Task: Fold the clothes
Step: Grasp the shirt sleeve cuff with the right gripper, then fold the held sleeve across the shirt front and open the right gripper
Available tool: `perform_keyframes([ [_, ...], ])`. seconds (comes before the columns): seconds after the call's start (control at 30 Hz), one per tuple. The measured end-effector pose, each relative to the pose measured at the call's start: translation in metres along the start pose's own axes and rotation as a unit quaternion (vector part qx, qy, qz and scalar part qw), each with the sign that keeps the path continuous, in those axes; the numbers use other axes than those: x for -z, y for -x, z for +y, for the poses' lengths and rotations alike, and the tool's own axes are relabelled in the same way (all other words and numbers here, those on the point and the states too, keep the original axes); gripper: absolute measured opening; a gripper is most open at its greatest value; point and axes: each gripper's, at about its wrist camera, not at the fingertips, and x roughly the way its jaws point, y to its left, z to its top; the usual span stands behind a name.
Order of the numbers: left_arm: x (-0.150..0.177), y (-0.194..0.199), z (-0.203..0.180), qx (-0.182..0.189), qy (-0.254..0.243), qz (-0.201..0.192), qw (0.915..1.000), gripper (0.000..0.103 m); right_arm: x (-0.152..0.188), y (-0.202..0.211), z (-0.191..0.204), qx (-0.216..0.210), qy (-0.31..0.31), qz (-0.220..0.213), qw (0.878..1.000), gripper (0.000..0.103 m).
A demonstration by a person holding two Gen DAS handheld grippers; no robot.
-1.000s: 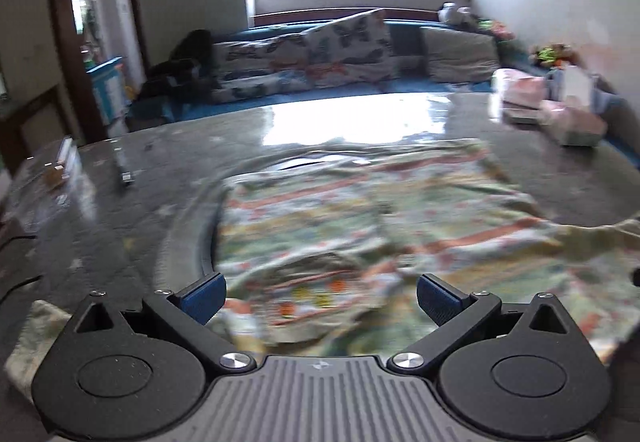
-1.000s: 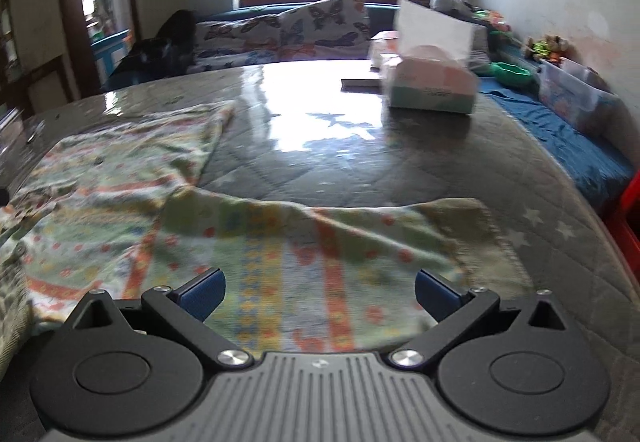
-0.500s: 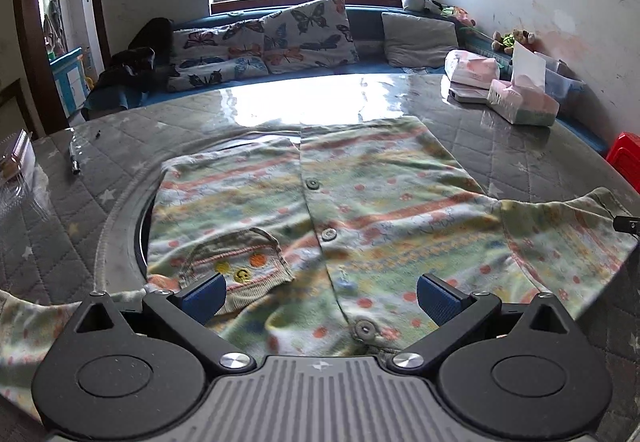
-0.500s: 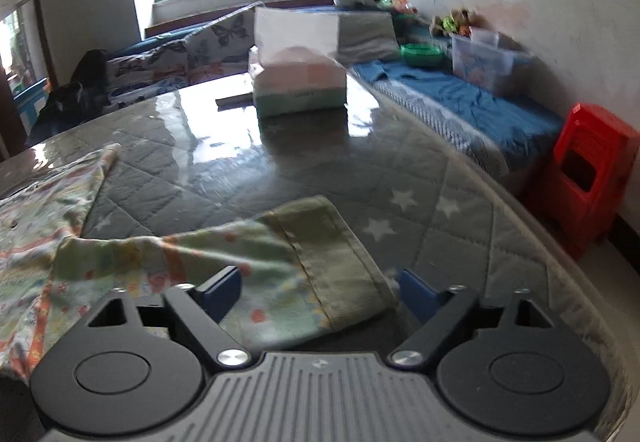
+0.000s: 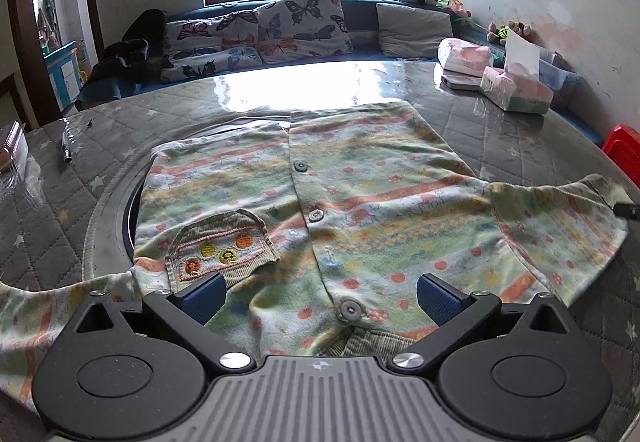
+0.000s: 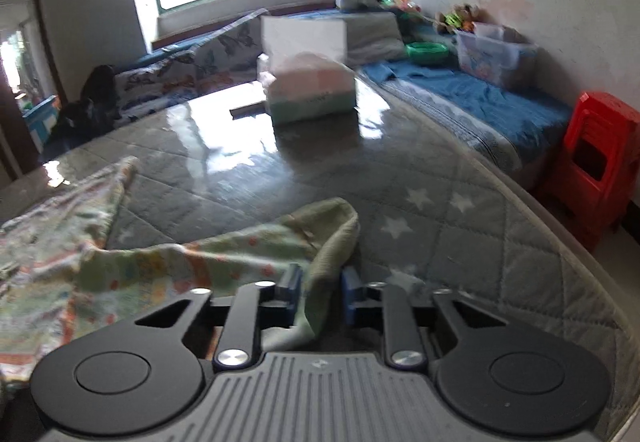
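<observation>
A child's patterned button-up shirt (image 5: 360, 202) lies spread face up on the quilted table (image 5: 520, 146), collar toward me, with a small pocket (image 5: 224, 246) on its left side. My left gripper (image 5: 320, 296) is open and empty, just above the collar end. My right gripper (image 6: 318, 290) is shut on the green cuff of the shirt's right sleeve (image 6: 332, 234), which is lifted a little off the table. That sleeve end and a tip of the right gripper also show at the right edge of the left wrist view (image 5: 600, 190).
Two tissue packs (image 5: 516, 90) and a flat box stand at the table's far right; the nearer pack shows in the right wrist view (image 6: 312, 90). A pen (image 5: 66, 150) lies at the far left. A red stool (image 6: 596, 162) stands off the table's right edge. A cushioned bench runs behind.
My right gripper has closed on the sleeve cuff and raised it slightly. The left gripper has steadied over the collar end, still open.
</observation>
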Motion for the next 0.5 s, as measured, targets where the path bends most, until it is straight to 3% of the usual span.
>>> perform_keyframes([
  [0.23, 0.004, 0.001, 0.008, -0.005, 0.012, 0.001, 0.9999, 0.103, -0.026, 0.021, 0.04, -0.083, 0.036, -0.033, 0.995, 0.013],
  [0.5, 0.012, 0.009, 0.029, -0.023, 0.038, -0.002, 0.999, 0.103, -0.054, 0.038, 0.118, -0.202, 0.106, -0.05, 0.972, 0.009],
])
